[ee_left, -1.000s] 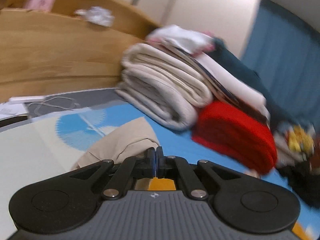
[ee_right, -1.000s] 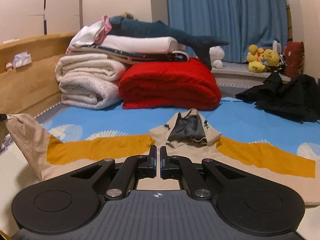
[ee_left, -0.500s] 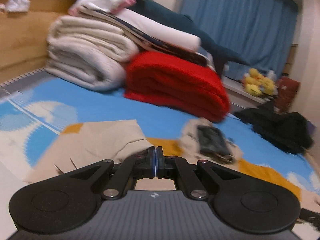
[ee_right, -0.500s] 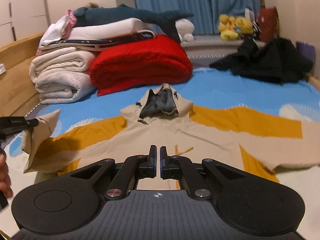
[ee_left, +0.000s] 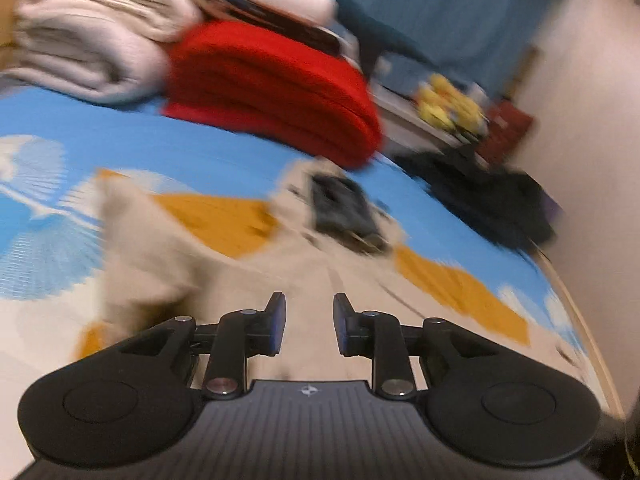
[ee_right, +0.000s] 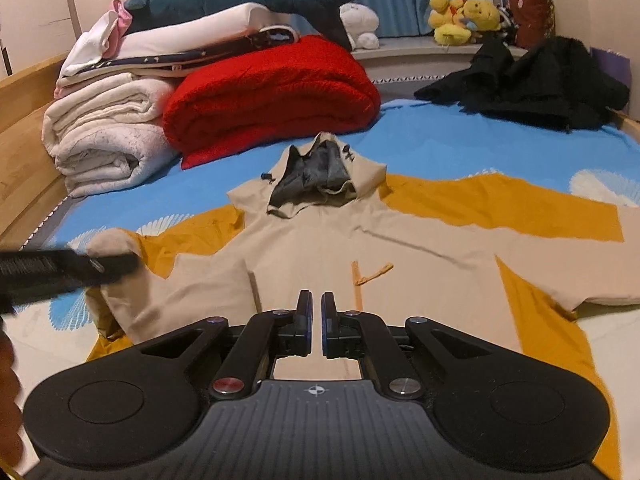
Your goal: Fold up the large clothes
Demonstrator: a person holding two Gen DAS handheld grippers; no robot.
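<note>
Beige-and-mustard garment: your beige hooded pullover with mustard-yellow panels lies face up and spread out on the blue patterned bed sheet, its grey-lined hood pointing toward the folded red fleece blanket.
Folded sleeve: the beige sleeve on the left of the right wrist view is doubled over toward the body; the mustard-and-beige sleeve opposite lies stretched out flat.
Left claw: your left claw is opening, its blue-faced pads apart, and nothing sits between them; it hangs over the pullover's body just beside the folded sleeve.
Right claw: your right claw is closed to a thin slit and empty, low over the chest near the small mustard drawcord.
Risk, sleeve springing back: the doubled sleeve looks loose and puffy, so pulling your left claw away low could drag it open again.
Risk, catching 2 layers: if you pinch down on the body, you could take the back layer or the sheet with it, and the fold would come up crooked.
Risk, drawcord: closing near that cord could snag it and pull the chest askew.
Risk, uneven fold: with 1 sleeve in and 1 out, lifting the hem now would probably twist the pullover.
Risk, blur: the left wrist view is smeared, so edges there are hard to judge.
Writing: no brand, label or text is readable on the pullover, the bedding or either claw.
</note>
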